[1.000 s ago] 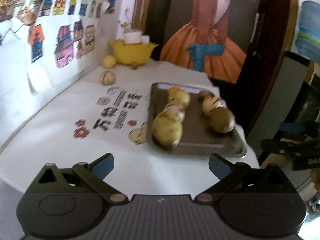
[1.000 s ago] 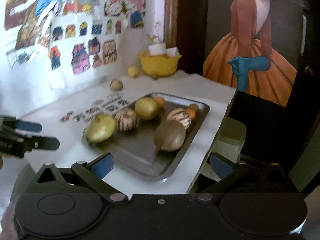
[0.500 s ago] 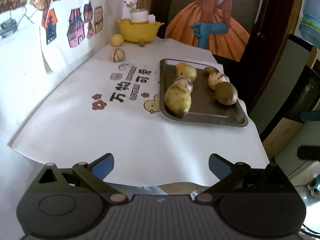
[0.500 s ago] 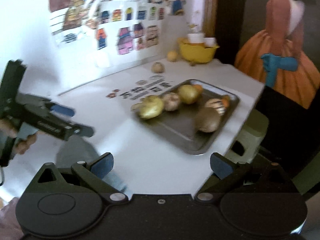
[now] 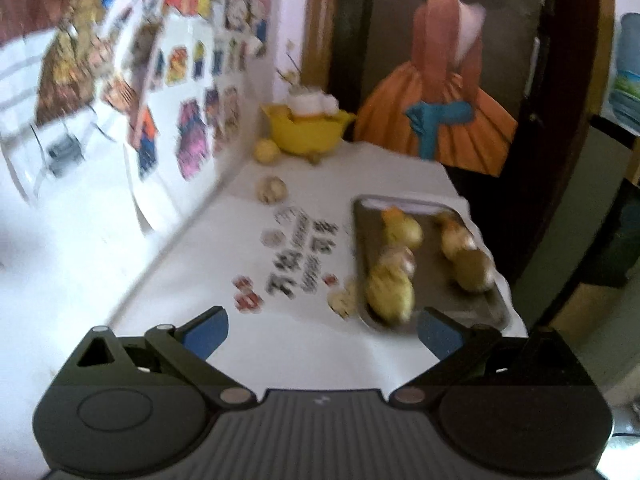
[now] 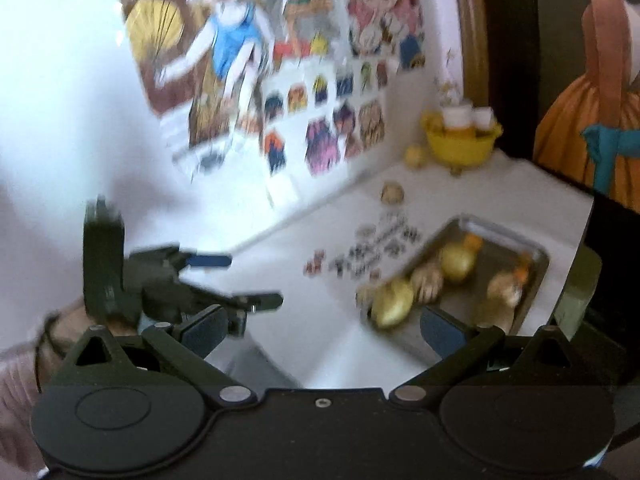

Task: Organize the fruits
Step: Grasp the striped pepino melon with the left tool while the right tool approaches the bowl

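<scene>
A metal tray (image 5: 436,296) holds several fruits: a yellow-green pear (image 5: 390,294), a striped fruit, a yellow round fruit (image 5: 404,230) and a brown one (image 5: 472,272). The tray also shows in the right wrist view (image 6: 528,300). A striped fruit (image 5: 272,190) and a yellow fruit (image 5: 266,151) lie loose on the white table by the yellow bowl (image 5: 306,132). My left gripper (image 5: 322,332) is open and empty, short of the tray. My right gripper (image 6: 322,330) is open and empty; the left gripper (image 6: 256,280) shows ahead of it.
The wall on the left carries cartoon posters (image 5: 168,92). A painting of a woman in an orange dress (image 5: 440,92) stands behind the table. The tray sits near the table's right edge (image 5: 516,312). Both views are blurred.
Both grippers have moved: the left view has tilted up and closer to the table, the right view has swung left toward the wall. Both stay open and empty.
</scene>
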A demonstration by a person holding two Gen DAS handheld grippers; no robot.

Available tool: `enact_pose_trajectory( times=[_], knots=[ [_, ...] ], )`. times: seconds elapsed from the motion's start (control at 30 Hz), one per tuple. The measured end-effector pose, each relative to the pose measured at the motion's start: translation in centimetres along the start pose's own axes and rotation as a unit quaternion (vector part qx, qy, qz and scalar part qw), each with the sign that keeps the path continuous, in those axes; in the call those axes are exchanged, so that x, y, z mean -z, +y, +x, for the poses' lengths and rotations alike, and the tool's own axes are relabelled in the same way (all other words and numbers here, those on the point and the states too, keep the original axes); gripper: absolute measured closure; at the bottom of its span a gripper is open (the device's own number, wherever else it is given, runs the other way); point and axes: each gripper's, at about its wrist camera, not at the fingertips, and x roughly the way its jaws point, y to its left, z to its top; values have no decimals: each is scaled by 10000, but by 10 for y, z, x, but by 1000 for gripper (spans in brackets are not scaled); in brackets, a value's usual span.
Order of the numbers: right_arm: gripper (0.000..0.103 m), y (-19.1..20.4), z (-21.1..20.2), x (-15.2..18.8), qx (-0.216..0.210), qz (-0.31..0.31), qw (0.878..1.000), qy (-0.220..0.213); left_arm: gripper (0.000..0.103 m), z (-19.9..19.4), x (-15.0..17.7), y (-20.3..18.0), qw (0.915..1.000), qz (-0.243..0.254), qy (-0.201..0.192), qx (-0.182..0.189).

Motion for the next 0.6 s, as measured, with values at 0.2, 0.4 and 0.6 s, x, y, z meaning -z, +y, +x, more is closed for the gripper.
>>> enact_pose_trajectory(
  times=[0.2, 0.4, 0.6],
  knots=[
    [1, -18, 11, -67, -305, 879, 9957, 4, 0, 12, -38, 6, 9974, -246, -400, -540],
    [1, -25, 48, -122, -456, 1122, 9926, 88, 0, 36, -84, 10, 9951, -427, -574, -679],
    [1, -52, 113, -174, -157, 1137, 9932, 199, 0, 90, -111, 25, 9948, -464, -508, -752]
  ],
)
